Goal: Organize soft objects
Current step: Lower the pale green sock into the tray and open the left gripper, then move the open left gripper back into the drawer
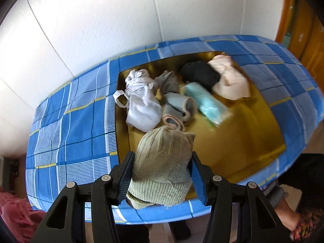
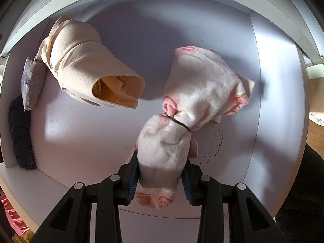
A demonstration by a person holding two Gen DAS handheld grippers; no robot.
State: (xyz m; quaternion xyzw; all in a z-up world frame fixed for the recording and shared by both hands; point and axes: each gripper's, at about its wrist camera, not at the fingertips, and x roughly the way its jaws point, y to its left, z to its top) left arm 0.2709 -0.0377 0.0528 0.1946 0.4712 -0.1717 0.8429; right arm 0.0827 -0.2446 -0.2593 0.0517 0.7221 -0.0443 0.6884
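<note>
Between the left gripper's point(image 1: 162, 174) blue-padded fingers point(image 1: 126, 177) sits a knit bundle point(image 1: 162, 162), sage-green ribbed wool, rolled and slightly frayed at the hem, pinched across its middle and held above the near edge of a gold tray point(image 1: 243, 133). Beyond it on the tray lie more rolled pieces: a white bundle point(image 1: 141, 103) with a loose loop, a grey roll point(image 1: 178, 105) with pink trim, a mint roll point(image 1: 208, 105), a black bundle point(image 1: 199, 75) and a pale pink one point(image 1: 230, 81), most touching a neighbour. Under the tray, a blue plaid cloth point(image 1: 70, 133) covers the table. Right gripper point(image 2: 160, 174): fingers closed narrow on the lower lobe of a white-and-pink terry bundle point(image 2: 200, 93), cinched at the waist by a thin black band, its far end resting on or just over a white shelf point(image 2: 141, 40); contact hard to confirm. On the shelf's left side, a beige roll point(image 2: 81, 60) with an open mouth, a grey piece point(image 2: 31, 81) and a dark piece point(image 2: 20, 133) against the side wall. Judged step: placing the terry bundle in the shelf. To do it well, set it down beside the beige roll with a gap, let it settle flat before opening, and release slowly, since terry may cling to ribbed pads. Keep the knit bundle gripped mid-body so it stays rolled.
</note>
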